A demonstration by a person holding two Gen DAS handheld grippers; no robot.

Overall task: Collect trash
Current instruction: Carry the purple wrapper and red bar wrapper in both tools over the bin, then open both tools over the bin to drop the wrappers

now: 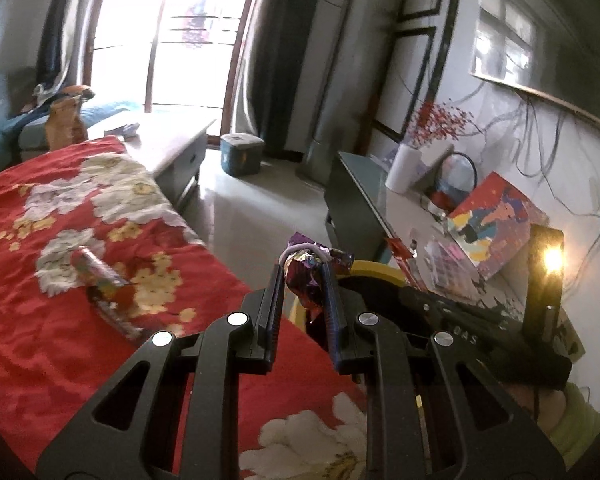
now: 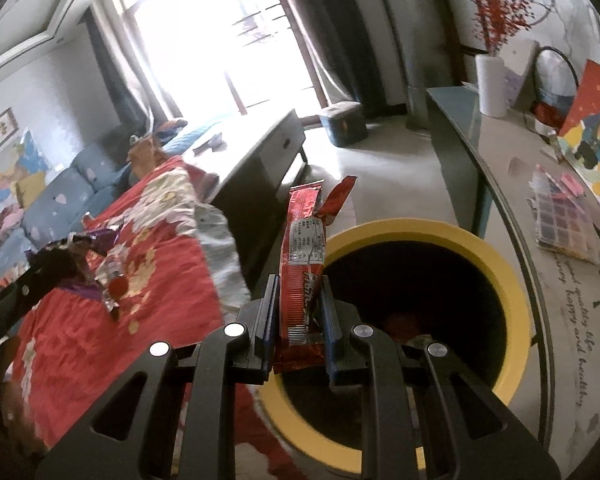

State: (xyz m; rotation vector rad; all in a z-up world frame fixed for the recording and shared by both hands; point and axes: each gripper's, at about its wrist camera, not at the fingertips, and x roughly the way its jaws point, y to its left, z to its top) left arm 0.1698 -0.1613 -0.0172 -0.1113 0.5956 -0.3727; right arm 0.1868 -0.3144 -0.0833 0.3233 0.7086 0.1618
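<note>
Red snack wrapper (image 2: 302, 276) is sitting pinched in my right claw (image 2: 298, 312), centre frame, just above the yellow-rimmed bin (image 2: 496, 264). My left claw (image 1: 302, 280) is pinching a crumpled purple wrapper (image 1: 306, 270) beside the bin rim (image 1: 374, 268). Another wrapper (image 1: 104, 280) is lying on the red floral bedspread (image 1: 60, 320), left of frame.

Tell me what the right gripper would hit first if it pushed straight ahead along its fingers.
Probably nothing solid at first: the right gripper, shut on the red wrapper, points over the yellow-rimmed bin. Its far rim seems the first thing ahead, though depth is unclear.
</note>
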